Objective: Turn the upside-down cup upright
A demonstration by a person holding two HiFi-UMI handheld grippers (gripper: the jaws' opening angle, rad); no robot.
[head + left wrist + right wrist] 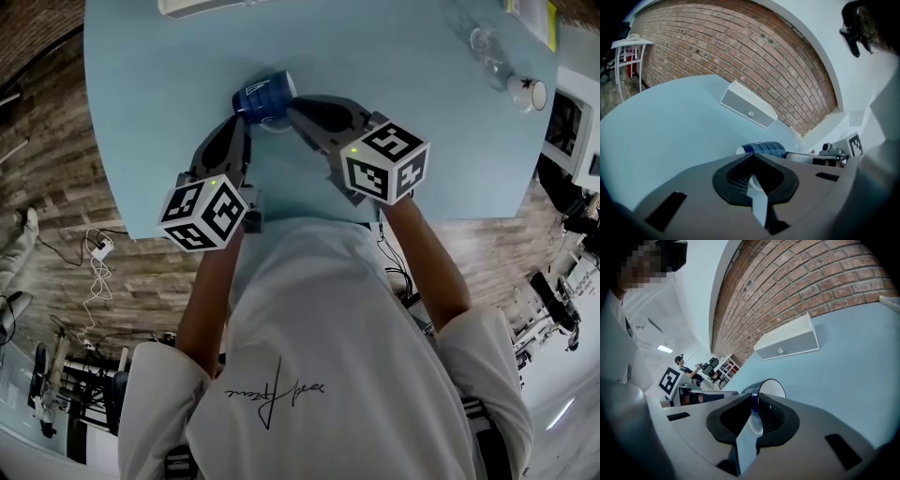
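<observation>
A blue cup (262,96) with a white inside lies tilted on its side on the light blue table (150,112). Its mouth (771,387) faces my right gripper (292,114), which is shut on the cup's rim wall, one jaw inside and one outside. In the left gripper view the cup (765,148) lies just beyond the jaw tips. My left gripper (241,124) is at the cup's near left side, its jaws closed to a thin slit. A white curved edge shows through that slit; I cannot tell what it is.
A white box-shaped speaker (749,110) lies at the table's far edge, and also shows in the right gripper view (787,341). Clear glassware (489,49) and a small white-rimmed cup (531,93) stand at the far right. The table's near edge (281,223) lies just below the grippers.
</observation>
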